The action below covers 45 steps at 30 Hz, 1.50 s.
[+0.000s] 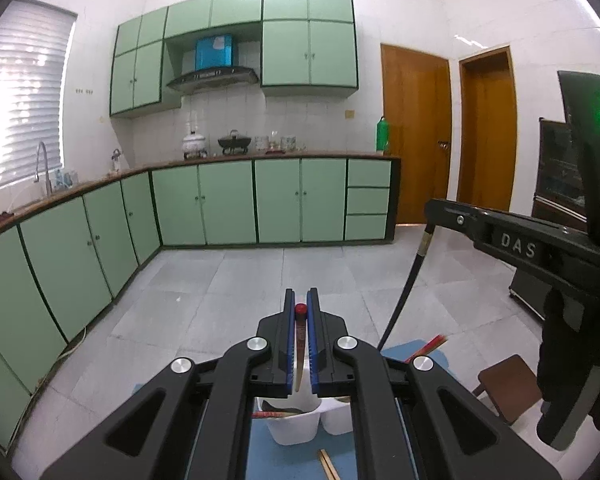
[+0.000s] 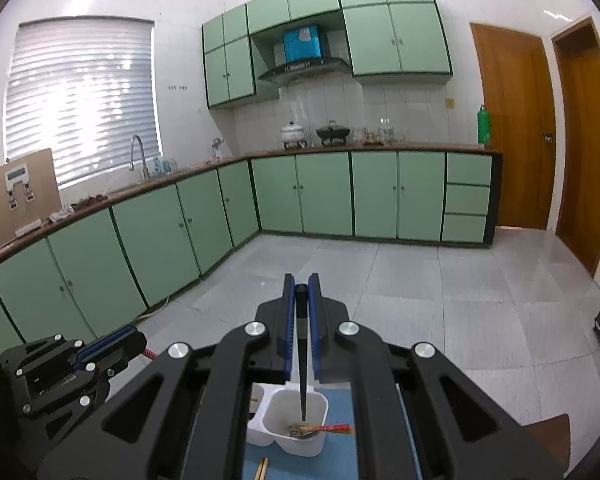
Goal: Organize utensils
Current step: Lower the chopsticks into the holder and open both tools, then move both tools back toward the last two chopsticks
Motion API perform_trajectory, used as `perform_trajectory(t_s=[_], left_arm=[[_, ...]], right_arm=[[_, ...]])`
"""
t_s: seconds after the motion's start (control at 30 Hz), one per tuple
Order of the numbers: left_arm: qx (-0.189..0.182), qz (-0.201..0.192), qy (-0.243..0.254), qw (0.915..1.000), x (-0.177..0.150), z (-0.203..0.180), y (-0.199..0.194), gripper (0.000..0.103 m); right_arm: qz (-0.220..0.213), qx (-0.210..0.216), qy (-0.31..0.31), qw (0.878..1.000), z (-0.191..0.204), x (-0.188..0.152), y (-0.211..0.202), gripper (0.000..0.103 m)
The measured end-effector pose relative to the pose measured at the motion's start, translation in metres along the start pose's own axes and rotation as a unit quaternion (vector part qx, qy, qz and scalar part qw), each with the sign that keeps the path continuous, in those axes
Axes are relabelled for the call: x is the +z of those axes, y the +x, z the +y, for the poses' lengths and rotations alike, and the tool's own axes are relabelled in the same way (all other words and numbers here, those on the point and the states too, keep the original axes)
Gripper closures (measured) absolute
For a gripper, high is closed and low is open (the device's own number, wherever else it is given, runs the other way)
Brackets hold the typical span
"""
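My left gripper point(image 1: 300, 300) is shut on a red-topped chopstick point(image 1: 299, 344) that hangs down toward the white utensil holder point(image 1: 296, 426). My right gripper point(image 2: 301, 286) is shut on a black chopstick point(image 2: 302, 360) whose tip points down into the white utensil holder point(image 2: 292, 440). The holder stands on a blue mat point(image 2: 340, 456) and holds a spoon and a red-ended chopstick point(image 2: 332, 428). The right gripper also shows in the left wrist view point(image 1: 436, 208), holding the black chopstick point(image 1: 404, 288). The left gripper shows at the lower left of the right wrist view point(image 2: 140, 338).
Wooden chopsticks point(image 1: 328, 464) lie on the blue mat point(image 1: 268, 460) in front of the holder. Red chopsticks point(image 1: 426, 346) lie at the mat's far right. A brown stool point(image 1: 508, 388) stands to the right. Green cabinets point(image 1: 228, 200) line the far wall across a tiled floor.
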<state>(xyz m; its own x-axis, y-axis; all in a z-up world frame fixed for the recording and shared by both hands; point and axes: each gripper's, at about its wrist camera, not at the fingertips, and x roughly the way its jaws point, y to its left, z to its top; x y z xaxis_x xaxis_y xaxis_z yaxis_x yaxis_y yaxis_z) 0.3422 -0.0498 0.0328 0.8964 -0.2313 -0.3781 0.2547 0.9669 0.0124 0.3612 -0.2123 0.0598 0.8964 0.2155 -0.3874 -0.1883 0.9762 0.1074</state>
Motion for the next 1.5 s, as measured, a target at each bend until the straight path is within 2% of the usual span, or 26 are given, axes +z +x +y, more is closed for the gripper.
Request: perform_trajectory(t_s=[0.27, 0.33, 0.4, 0.47, 0.53, 0.6, 0.77, 0.8, 1.0, 1.2, 1.5], left_arm=[[-0.004, 0.038, -0.005, 0.9993, -0.017, 0.006, 0.028, 0.097], [-0.002, 0.044, -0.014, 0.9989, -0.021, 0.008, 0.030, 0.093], [-0.003, 0.043, -0.020, 0.9989, -0.022, 0.011, 0.026, 0.091], [-0.003, 0.035, -0.024, 0.9991, -0.021, 0.013, 0.014, 0.088], [0.000, 0.023, -0.022, 0.9995, -0.020, 0.015, -0.001, 0.078], [0.008, 0.007, -0.020, 0.9997, -0.023, 0.016, -0.023, 0.060], [0.002, -0.011, -0.031, 0.9995, -0.037, 0.017, -0.068, 0.047], [0.002, -0.012, -0.032, 0.9994, -0.040, 0.018, -0.073, 0.040], [0.003, -0.006, -0.047, 0.9989, -0.078, 0.013, -0.113, 0.029], [0.018, 0.011, -0.044, 0.9988, -0.119, 0.003, -0.138, 0.018], [0.027, 0.066, -0.045, 0.9964, -0.185, 0.002, -0.139, 0.012]], right_arm=[[0.052, 0.009, -0.002, 0.999, 0.005, -0.033, 0.022, 0.094], [0.059, 0.009, 0.001, 0.998, 0.003, -0.037, 0.021, 0.091], [0.047, 0.002, 0.005, 0.999, 0.002, -0.037, 0.010, 0.077], [0.027, -0.003, 0.008, 1.000, -0.002, -0.037, -0.006, 0.069], [0.015, -0.011, 0.010, 1.000, -0.006, -0.036, -0.022, 0.062], [0.000, -0.021, 0.008, 1.000, -0.010, -0.038, -0.044, 0.048], [-0.027, -0.034, 0.005, 0.999, -0.016, -0.064, -0.098, 0.022], [-0.029, -0.035, 0.004, 0.999, -0.017, -0.071, -0.107, 0.017], [-0.023, -0.025, 0.010, 0.999, -0.015, -0.120, -0.151, 0.011], [-0.009, -0.025, 0.028, 0.999, -0.005, -0.162, -0.175, 0.007], [0.081, -0.023, 0.071, 0.994, 0.008, -0.242, -0.166, 0.006]])
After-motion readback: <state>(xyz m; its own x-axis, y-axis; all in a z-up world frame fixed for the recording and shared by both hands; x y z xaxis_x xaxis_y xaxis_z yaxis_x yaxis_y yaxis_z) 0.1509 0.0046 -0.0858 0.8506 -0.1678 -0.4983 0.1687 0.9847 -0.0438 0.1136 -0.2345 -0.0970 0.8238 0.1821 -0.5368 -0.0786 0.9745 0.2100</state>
